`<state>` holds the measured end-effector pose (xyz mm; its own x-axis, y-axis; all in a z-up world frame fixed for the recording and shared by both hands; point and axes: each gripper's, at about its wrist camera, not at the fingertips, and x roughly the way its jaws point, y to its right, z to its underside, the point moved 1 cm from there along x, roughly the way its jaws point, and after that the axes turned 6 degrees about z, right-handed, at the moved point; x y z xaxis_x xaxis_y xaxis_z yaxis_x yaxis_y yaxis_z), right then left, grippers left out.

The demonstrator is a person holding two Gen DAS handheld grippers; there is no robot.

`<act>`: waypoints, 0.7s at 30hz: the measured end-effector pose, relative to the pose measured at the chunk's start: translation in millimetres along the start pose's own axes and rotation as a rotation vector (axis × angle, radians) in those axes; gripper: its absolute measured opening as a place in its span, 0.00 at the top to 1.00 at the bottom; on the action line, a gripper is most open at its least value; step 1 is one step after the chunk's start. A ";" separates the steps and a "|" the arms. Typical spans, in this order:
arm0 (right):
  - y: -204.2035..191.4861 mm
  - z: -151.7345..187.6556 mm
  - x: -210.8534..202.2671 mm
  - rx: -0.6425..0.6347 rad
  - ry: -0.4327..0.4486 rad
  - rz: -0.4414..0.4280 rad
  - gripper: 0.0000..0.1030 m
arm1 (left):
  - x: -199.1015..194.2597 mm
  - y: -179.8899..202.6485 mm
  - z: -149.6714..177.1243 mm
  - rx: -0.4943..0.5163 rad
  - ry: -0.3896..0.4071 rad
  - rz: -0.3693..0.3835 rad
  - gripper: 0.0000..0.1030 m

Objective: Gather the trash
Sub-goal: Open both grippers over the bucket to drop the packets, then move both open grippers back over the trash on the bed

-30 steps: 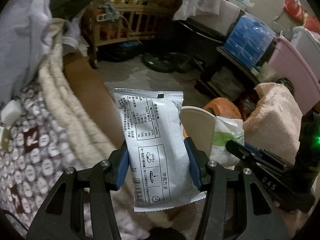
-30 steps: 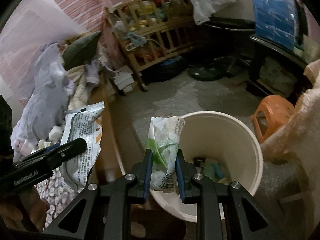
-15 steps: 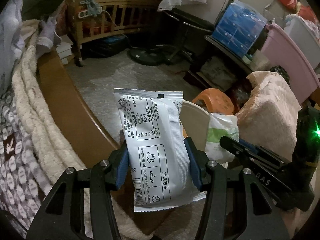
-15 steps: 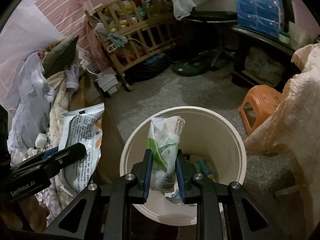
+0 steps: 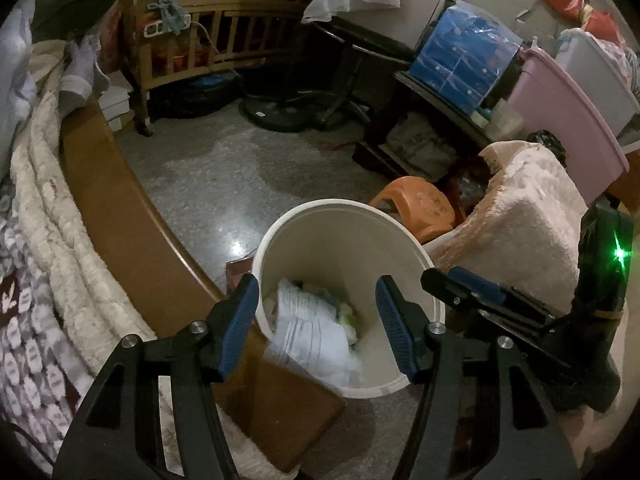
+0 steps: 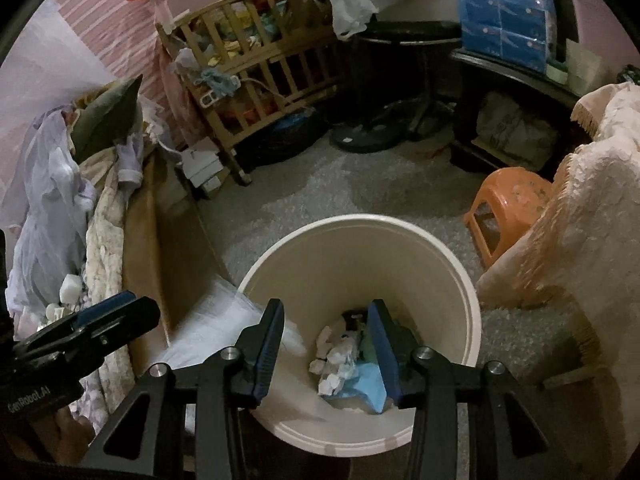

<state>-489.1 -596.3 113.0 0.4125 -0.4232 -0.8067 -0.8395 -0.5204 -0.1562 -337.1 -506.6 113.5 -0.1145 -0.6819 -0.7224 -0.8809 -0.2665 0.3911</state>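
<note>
Beside bin — orange stool; perhaps touching

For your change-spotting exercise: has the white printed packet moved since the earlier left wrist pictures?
Yes. The white printed packet has left the left tongs, whose jaws have just been opening, and dropped into the white bin beside the orange stool.

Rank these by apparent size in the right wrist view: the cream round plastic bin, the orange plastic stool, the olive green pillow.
1. Cream round plastic bin, clearly the largest, though it is also nearest the camera.
2. Orange plastic stool and olive green pillow look about alike; the blanket hides part of the stool, so no firm order.
</note>
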 end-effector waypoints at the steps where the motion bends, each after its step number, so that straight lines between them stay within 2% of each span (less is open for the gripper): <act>1: -1.4 0.4 0.1 -0.003 -0.002 0.000 0.59 | -1.8 -1.3 1.0 -0.001 0.001 -0.007 0.42; 11: -30.4 6.1 -3.9 -0.057 -0.003 -0.030 0.59 | -26.3 -29.7 10.0 -0.033 0.034 -0.105 0.42; 21: -96.3 12.7 -8.9 -0.150 -0.004 -0.105 0.59 | -73.4 -90.2 31.8 -0.090 0.080 -0.233 0.42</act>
<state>-416.4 -533.0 127.9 0.4932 -0.3577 -0.7929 -0.7296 -0.6665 -0.1531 -263.8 -410.8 113.0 0.1268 -0.6453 -0.7533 -0.8346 -0.4798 0.2706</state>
